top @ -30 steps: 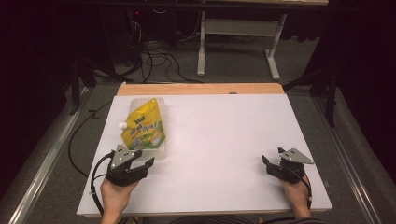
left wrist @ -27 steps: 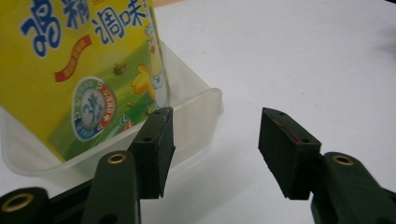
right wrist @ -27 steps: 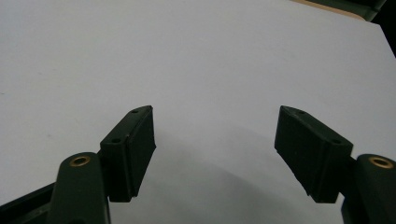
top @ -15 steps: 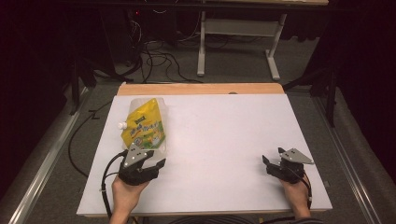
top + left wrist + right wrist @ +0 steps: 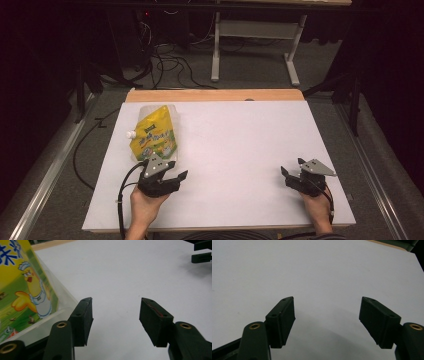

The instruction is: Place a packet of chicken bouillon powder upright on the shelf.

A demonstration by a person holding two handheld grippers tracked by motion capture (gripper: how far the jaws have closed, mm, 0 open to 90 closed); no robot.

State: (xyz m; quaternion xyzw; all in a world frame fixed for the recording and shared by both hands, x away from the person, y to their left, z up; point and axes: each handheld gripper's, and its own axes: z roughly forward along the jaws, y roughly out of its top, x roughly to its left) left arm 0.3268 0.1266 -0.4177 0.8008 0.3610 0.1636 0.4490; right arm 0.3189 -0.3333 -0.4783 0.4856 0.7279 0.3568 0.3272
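Your left gripper (image 5: 172, 175) has slid toward three o'clock along the near edge of the bench (image 5: 240, 145) over the last second, from just off the pouch's near-left corner to just below its near edge. Its fingers (image 5: 83, 315) are released, spread wide with nothing between them, and the left finger sits just beside the clear bottom seam of the pouch (image 5: 154, 134); whether it touches, you cannot tell. That puts you close to a grasp on that near edge, I judge.

The yellow spouted pouch lies flat at ten o'clock on the bench, its white cap (image 5: 131, 134) pointing to nine o'clock and on. What it contains is hidden.

Your right gripper (image 5: 292, 176) has stayed at four o'clock, fingers (image 5: 282, 317) released and empty.
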